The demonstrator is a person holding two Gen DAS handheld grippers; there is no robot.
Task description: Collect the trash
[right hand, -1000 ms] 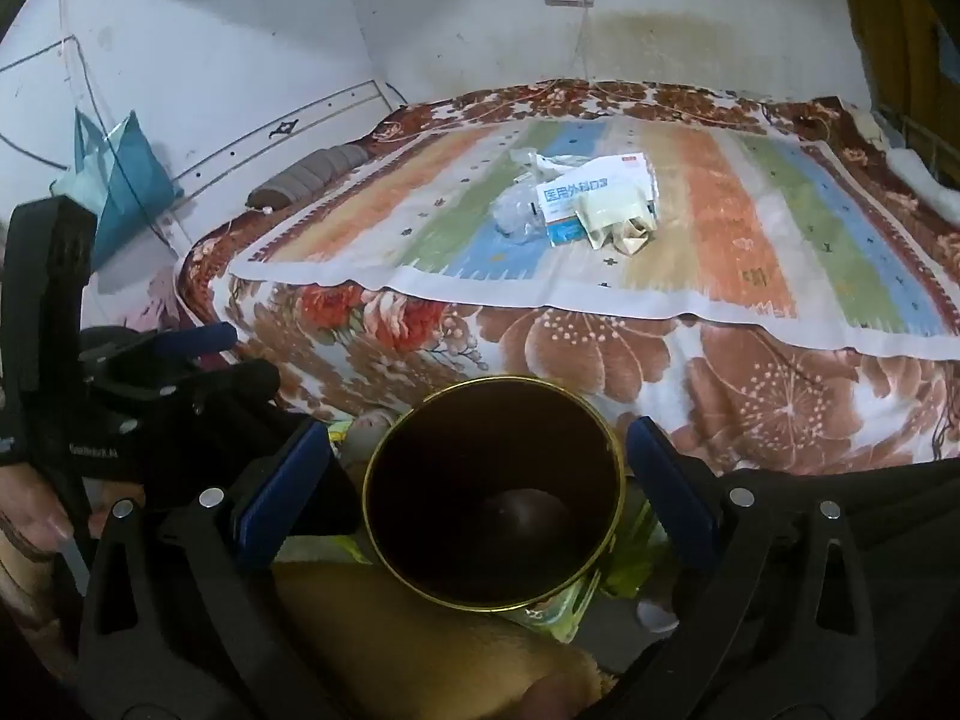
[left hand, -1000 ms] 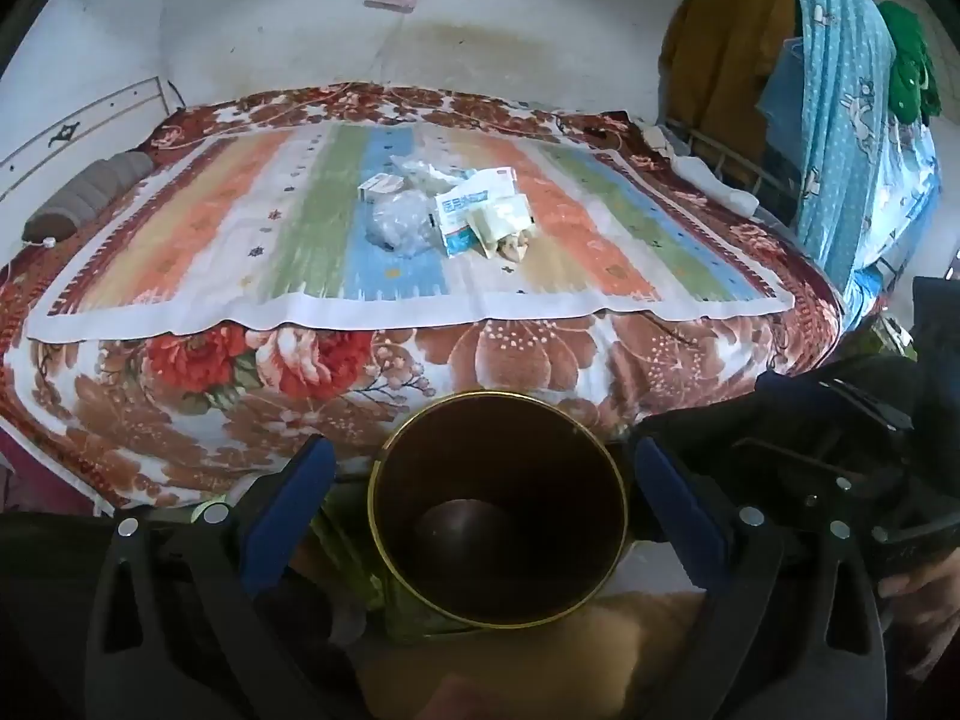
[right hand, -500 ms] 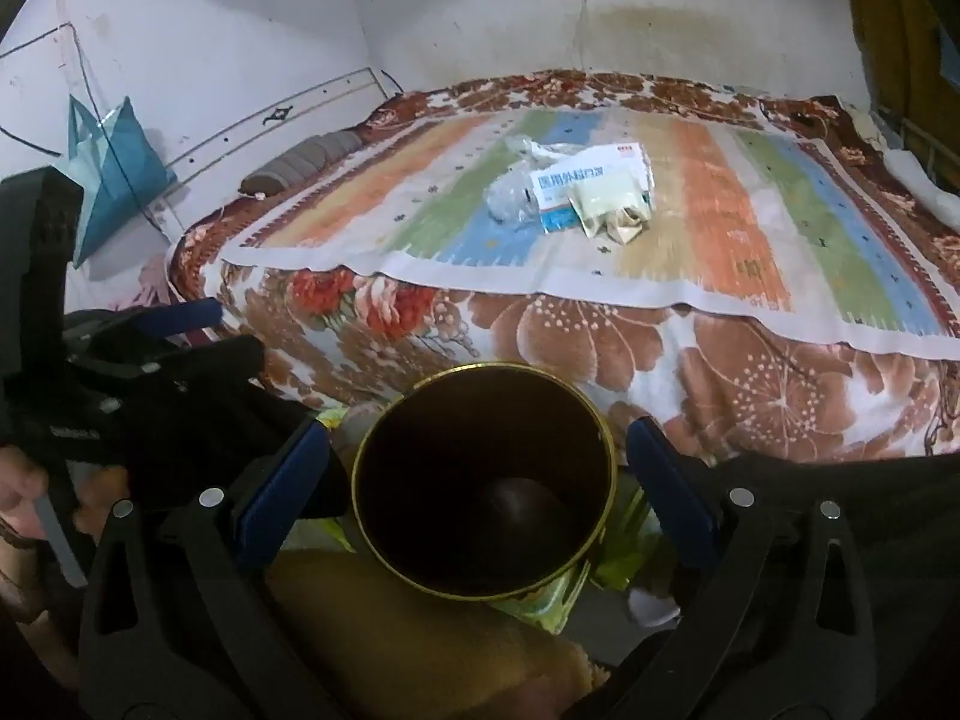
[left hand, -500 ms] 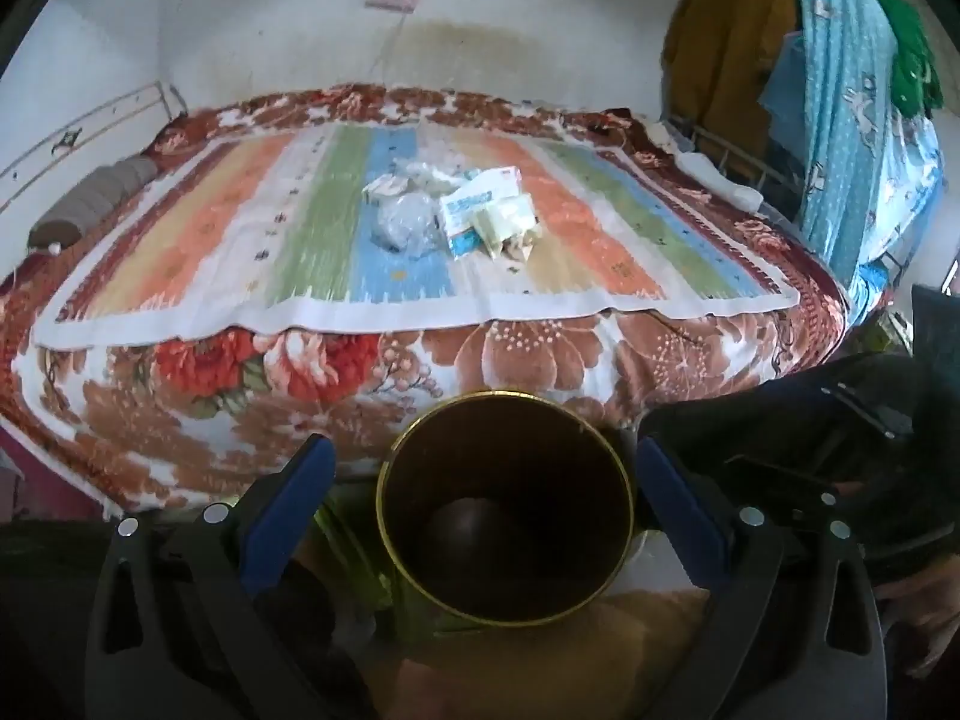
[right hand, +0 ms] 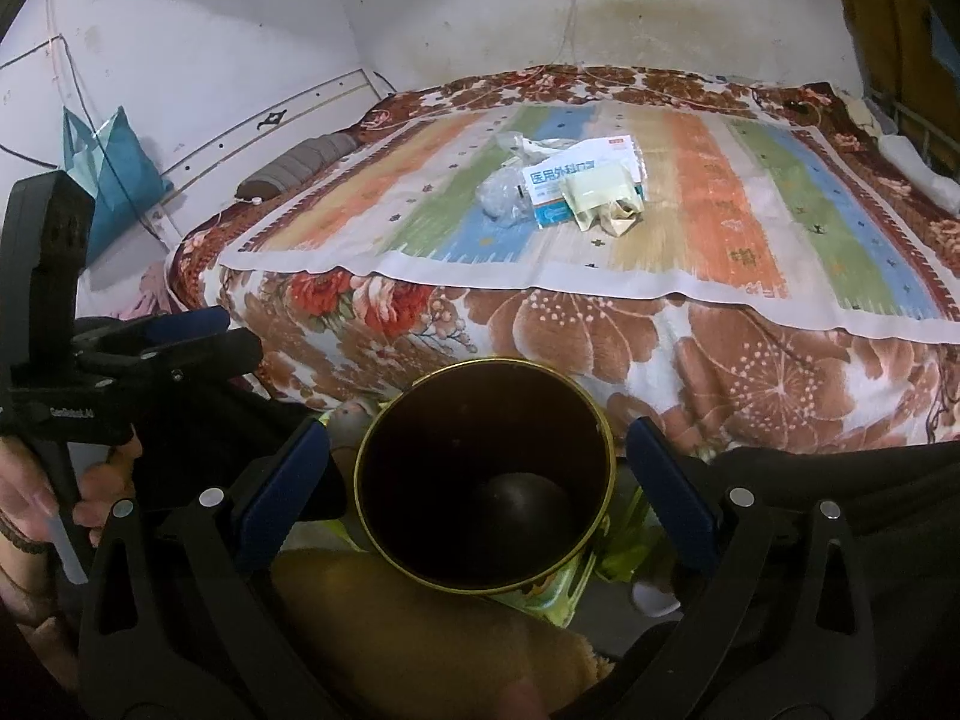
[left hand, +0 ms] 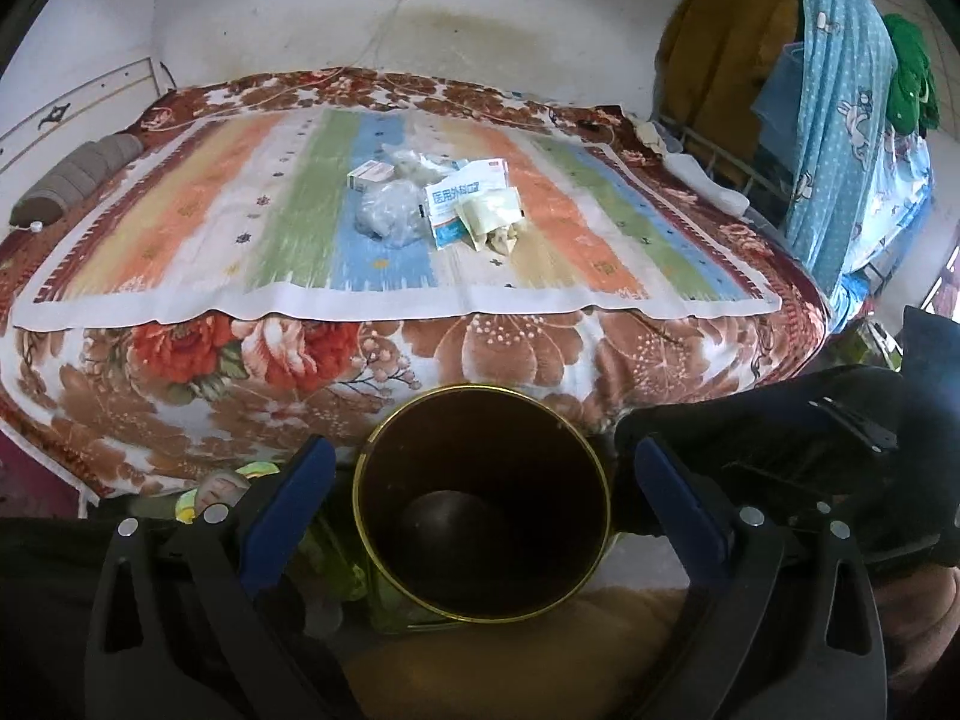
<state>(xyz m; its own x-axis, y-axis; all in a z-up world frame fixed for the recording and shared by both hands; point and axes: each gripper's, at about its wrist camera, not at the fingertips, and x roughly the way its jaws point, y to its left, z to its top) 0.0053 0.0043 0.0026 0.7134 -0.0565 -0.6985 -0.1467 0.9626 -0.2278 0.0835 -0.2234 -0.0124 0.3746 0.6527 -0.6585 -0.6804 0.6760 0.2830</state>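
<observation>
2 spread claws [left hand: 480, 480] [right hand: 477, 474] flanking bin [left hand: 480, 516], trash [left hand: 444, 204] beyond.

Soft daylight falls evenly on the striped bedsheet [left hand: 384, 222] and the pale wall [right hand: 252, 18], while the metal bin [left hand: 480, 504] sits dim, its inside nearly black. Fisheye bending curves the edges into dark corners, and the sheet's pattern looks slightly smeared.

left gripper [left hand: 480, 492]: fingers [left hand: 288, 498] spread wide, nothing between the pads, held low and level | right gripper [right hand: 480, 486]: fingers [right hand: 666, 492] spread wide, gripping nothing, low, beside the left | left hand [right hand: 36, 498]: wrapped round the left gripper's handle
</observation>
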